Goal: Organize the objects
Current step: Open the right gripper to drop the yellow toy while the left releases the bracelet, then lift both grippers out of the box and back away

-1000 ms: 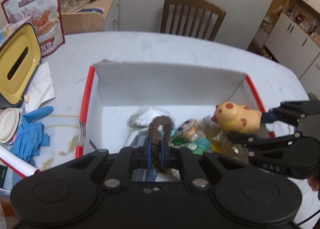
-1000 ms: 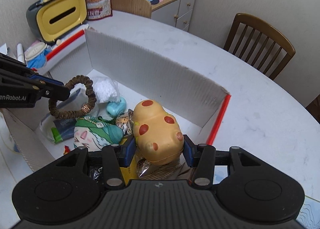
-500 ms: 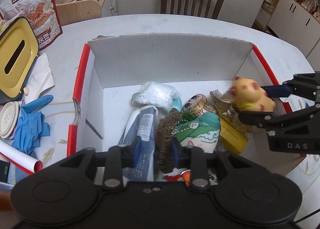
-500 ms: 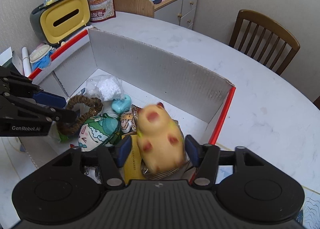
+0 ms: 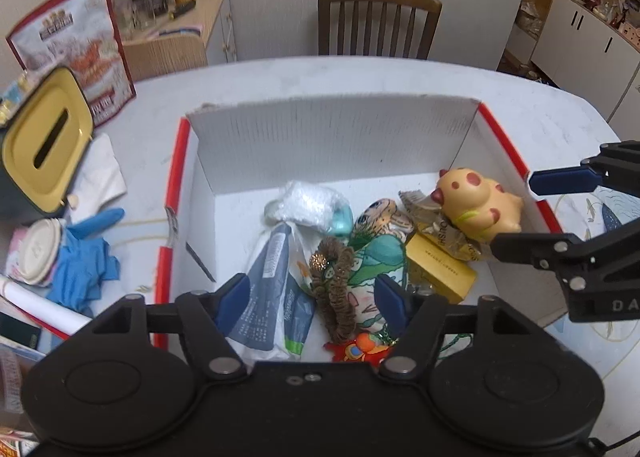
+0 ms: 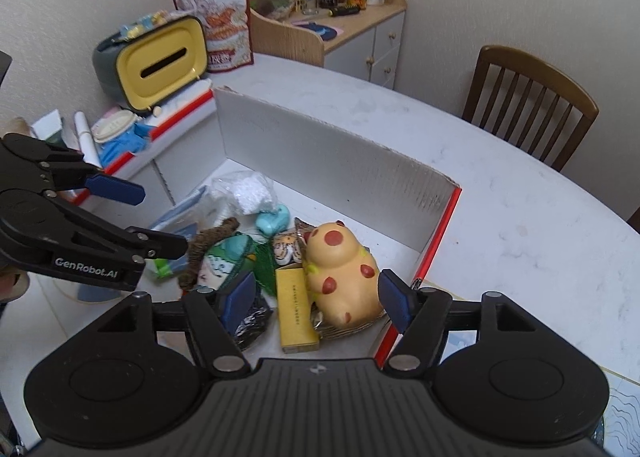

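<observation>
Both the left gripper [image 5: 312, 297] and right gripper [image 6: 318, 299] hang released over one white cardboard box [image 5: 332, 137], where one brown braided hair ring [image 5: 334, 289] lies lengthwise toward the left gripper and one yellow red-spotted squishy toy [image 6: 340, 269] sits upright.

Black gripper [image 6: 317, 297] frames carry blue finger pads [image 6: 238, 295].

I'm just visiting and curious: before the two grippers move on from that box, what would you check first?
1. Left gripper open: ok.
2. Right gripper open: ok.
3. Scrunchie lying in the box, free of the fingers: ok.
4. Yellow toy resting in the box, released: ok.
5. Toy settled and stable on the wrappers: cannot tell.
6. Other items left on the table to sort: cannot tell.
</observation>
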Available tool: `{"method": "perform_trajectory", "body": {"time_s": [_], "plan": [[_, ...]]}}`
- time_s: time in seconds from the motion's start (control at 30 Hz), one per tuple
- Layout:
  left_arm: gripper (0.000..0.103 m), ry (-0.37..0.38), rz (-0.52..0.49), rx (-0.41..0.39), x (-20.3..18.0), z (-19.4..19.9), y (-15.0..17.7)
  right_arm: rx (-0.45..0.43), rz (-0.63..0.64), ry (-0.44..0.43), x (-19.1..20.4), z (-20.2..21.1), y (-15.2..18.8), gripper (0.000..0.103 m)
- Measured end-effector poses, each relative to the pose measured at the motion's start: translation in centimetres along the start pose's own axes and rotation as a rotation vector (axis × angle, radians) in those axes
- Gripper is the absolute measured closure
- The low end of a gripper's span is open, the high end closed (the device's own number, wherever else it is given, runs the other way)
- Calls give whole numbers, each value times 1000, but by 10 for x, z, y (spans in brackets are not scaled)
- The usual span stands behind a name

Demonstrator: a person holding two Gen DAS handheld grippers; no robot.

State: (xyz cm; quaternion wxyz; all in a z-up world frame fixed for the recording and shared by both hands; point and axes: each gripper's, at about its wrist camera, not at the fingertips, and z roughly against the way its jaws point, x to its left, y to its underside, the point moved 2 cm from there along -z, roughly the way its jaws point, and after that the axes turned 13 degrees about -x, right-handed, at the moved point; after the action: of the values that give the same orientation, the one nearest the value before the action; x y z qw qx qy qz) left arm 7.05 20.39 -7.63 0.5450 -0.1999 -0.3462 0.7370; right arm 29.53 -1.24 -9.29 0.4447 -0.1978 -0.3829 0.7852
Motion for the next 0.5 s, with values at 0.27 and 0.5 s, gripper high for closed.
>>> {"method": "perform_trajectory", "body": {"time_s": [0.27, 0.5], "plan": [[18, -9, -26, -90, -7, 31, -3, -90, -49, -21, 3, 42, -5, 28], [11, -13, -20, -142, -11, 53, 0, -151, -88, -33, 7, 70, -4, 22]]}}
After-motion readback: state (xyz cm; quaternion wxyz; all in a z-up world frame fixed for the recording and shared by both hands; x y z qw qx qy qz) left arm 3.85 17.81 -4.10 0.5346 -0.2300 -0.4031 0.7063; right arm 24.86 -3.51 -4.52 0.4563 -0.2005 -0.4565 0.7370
